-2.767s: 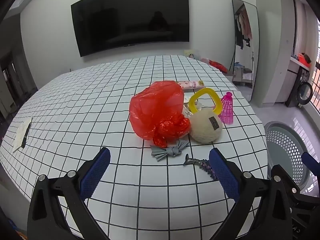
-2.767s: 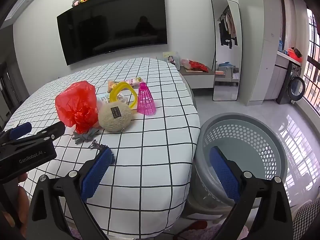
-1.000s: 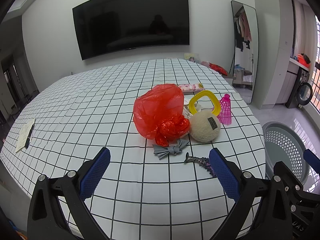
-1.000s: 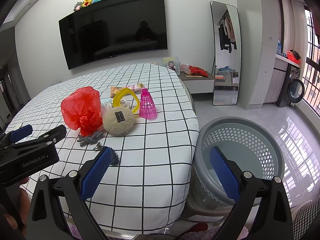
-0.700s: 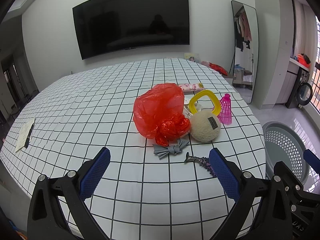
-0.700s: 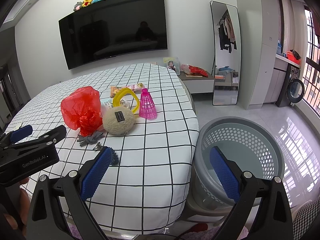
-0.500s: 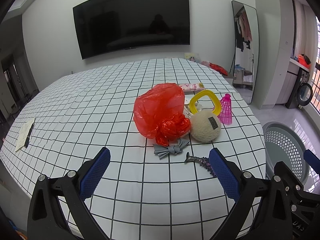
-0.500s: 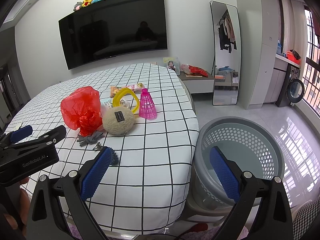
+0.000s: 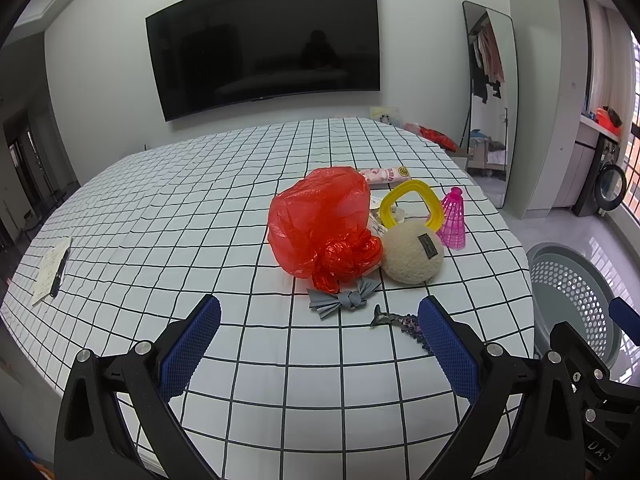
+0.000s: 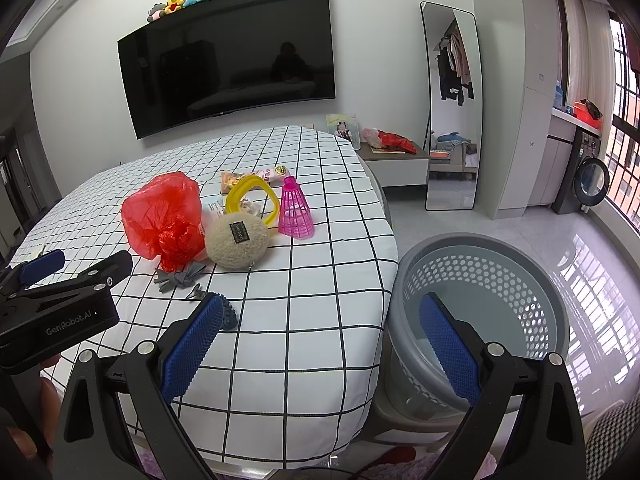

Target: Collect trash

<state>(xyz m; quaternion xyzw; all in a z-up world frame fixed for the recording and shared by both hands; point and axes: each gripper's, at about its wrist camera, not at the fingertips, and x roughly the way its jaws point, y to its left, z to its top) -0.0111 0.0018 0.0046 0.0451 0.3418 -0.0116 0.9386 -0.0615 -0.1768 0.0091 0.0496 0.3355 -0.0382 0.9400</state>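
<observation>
Both hand-held grippers, left (image 9: pixel 318 318) and right (image 10: pixel 320 316), are hanging spread and empty; the red bag (image 9: pixel 320 226) is suiting a knot grasp, then the basket (image 10: pixel 480 300).

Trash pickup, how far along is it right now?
Nothing looks done: the basket looks empty. Nothing in hand: left gripper and right gripper are open. Left on the table: red bag, wrapper, gray bow and the rest.
</observation>
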